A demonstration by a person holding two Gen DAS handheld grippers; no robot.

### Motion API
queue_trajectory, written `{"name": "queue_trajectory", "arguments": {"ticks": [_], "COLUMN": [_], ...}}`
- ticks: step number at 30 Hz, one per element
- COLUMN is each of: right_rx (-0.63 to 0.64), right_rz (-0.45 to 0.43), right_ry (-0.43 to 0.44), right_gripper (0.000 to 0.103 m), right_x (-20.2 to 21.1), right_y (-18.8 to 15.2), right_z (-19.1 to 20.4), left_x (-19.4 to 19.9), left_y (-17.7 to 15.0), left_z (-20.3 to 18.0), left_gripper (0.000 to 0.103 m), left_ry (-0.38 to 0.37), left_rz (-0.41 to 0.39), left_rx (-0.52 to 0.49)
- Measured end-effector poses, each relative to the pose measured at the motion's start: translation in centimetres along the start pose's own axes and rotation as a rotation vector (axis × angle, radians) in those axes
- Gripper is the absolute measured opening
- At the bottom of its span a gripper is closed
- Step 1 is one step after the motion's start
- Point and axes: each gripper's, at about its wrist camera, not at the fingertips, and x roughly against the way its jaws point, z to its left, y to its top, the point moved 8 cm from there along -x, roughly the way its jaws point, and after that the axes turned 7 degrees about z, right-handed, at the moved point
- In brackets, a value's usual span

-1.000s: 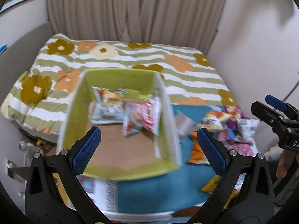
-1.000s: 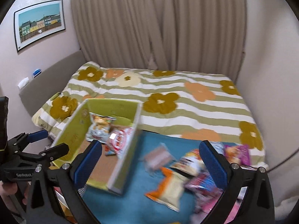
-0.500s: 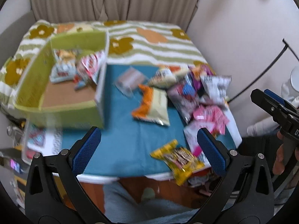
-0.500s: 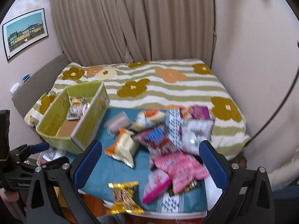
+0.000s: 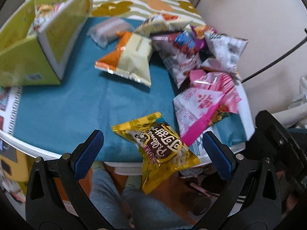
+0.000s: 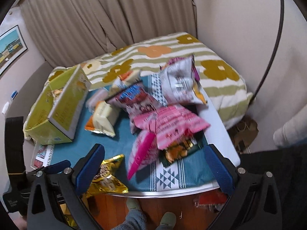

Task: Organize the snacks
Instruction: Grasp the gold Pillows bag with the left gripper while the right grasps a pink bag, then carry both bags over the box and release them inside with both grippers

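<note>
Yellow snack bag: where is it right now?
The yellow snack bag lies at the near edge of the blue cloth, overhanging it, between the open fingers of the left tool; the pink packet lies just right of it.

Upside-down Korean lettering on yellow snack packet (image 5: 163,149), barcode on green box (image 5: 34,76)

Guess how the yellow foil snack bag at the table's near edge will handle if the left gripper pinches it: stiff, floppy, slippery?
The yellow foil snack bag looks puffy and crinkled, so probably light and floppy, sagging from a pinch. Its glossy film may slip between the pads. It overhangs the table edge, so a push could tip it off.
</note>
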Motion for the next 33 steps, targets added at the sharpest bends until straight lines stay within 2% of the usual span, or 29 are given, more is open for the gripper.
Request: {"name": "queue_trajectory", "arguments": {"ticks": [2,5,8,9,10,11,13,16,17,20,26,33], "right_rx": [-0.012,-0.021,-0.039,-0.044,-0.046,-0.047,-0.056,-0.064,-0.067,-0.079,-0.092,-0.066], "right_rz": [0.01,0.022,0.038,0.045,0.051,0.055,0.069,0.084,0.089,0.103,0.108,0.103], "right_ry": [-0.003,-0.011,-0.001,0.005,0.008,0.008,0.013,0.015,0.012,0.009,-0.007,-0.068], "right_gripper": [0.103,0.103,0.103,0.103,0.103,0.103,0.102,0.094,0.091,0.086,0.076,0.07], "right_x": [-1.0,-2.3,-3.8,-4.3,-4.8,-5.1,-6.0,-6.9,-7.3,-8.4,-9.9,-11.9], "right_y": [-0.5,-0.9,-1.2,-1.4,-1.5,-1.6,-1.9,-2.2,-2.3,-2.3,-2.2,-1.6], "right_z": [-0.2,-0.4,-0.3,-0.2,-0.1,0.0,0.2,0.5,0.6,1.0,2.1,3.1], "left_x": [-1.4,-3.5,-4.9,-5.3,-5.7,-6.2,-6.4,-6.4,-6.3,-6.2,-5.8,-5.1], "left_y": [0.1,0.0,-0.2,-0.3,-0.4,-0.5,-0.5,-0.2,0.0,0.8,2.3,4.3], "left_z": [0.4,0.7,0.8,0.8,0.9,1.0,1.1,1.3,1.4,1.9,3.5,6.0], "left_gripper": [0.102,0.102,0.101,0.094,0.082,0.075,0.068,0.047,0.043,0.043,0.043,0.043], "left_ry": [0.022,0.006,0.014,0.014,0.015,0.019,0.041,0.055,0.058,0.042,0.065,0.063], "left_rz": [0.025,0.064,0.102,0.111,0.125,0.141,0.142,0.14,0.137,0.133,0.119,0.098], "left_rx": [0.02,0.06,0.051,0.048,0.041,0.033,-0.005,-0.056,-0.068,-0.092,-0.135,-0.158]}}
